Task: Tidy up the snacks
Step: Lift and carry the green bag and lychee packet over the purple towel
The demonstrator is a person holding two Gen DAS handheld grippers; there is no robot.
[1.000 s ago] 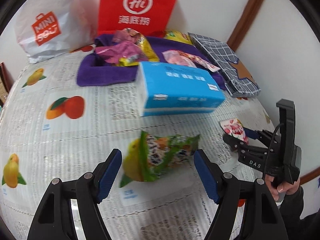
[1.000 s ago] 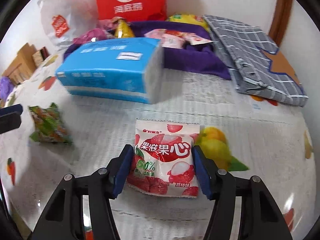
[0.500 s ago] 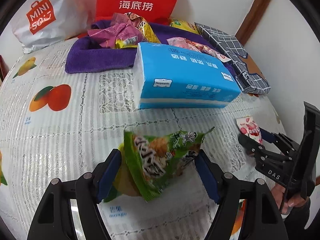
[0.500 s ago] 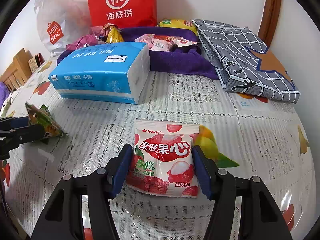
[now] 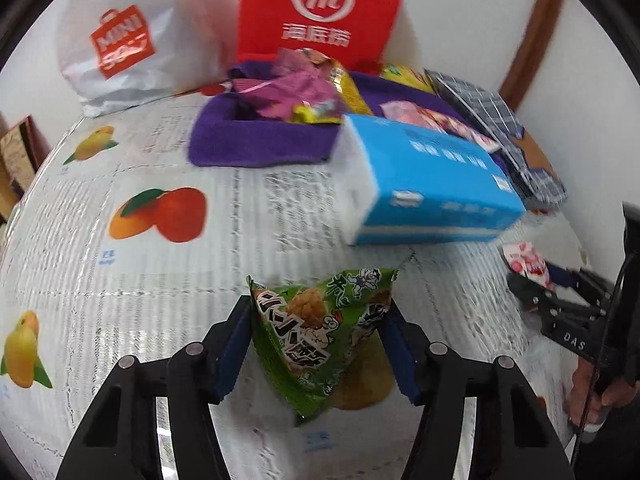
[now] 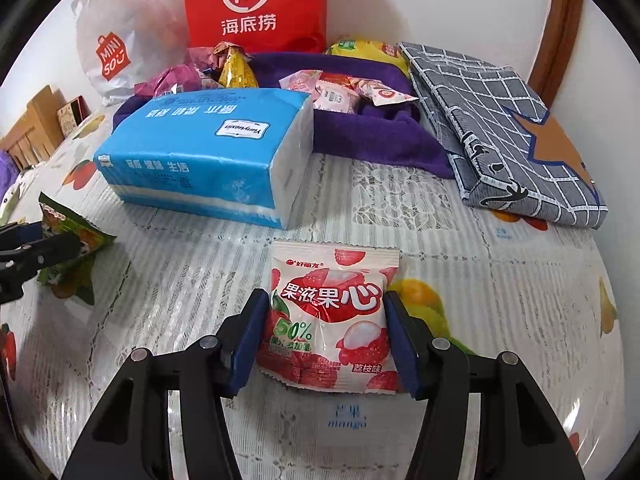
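Note:
My left gripper (image 5: 318,320) is shut on a green triangular snack packet (image 5: 316,328) and holds it lifted above the table. My right gripper (image 6: 326,318) is shut on a white and red lychee jelly packet (image 6: 332,316), held just above the tablecloth. The right gripper also shows at the right edge of the left wrist view (image 5: 532,276), and the left gripper with the green packet shows at the left of the right wrist view (image 6: 68,248). A purple cloth basket (image 6: 372,136) at the back holds several snack packets.
A blue tissue pack (image 6: 208,156) lies between the grippers and the purple basket. A folded grey checked cloth (image 6: 500,128) lies at the right. A red Hi bag (image 6: 256,4) and a white Miniso bag (image 6: 116,48) stand against the wall. The tablecloth (image 6: 500,300) has fruit prints.
The left gripper has closed on the green packet and lifted it off the table, turning toward the left. The right gripper still holds the lychee packet and has shifted little.

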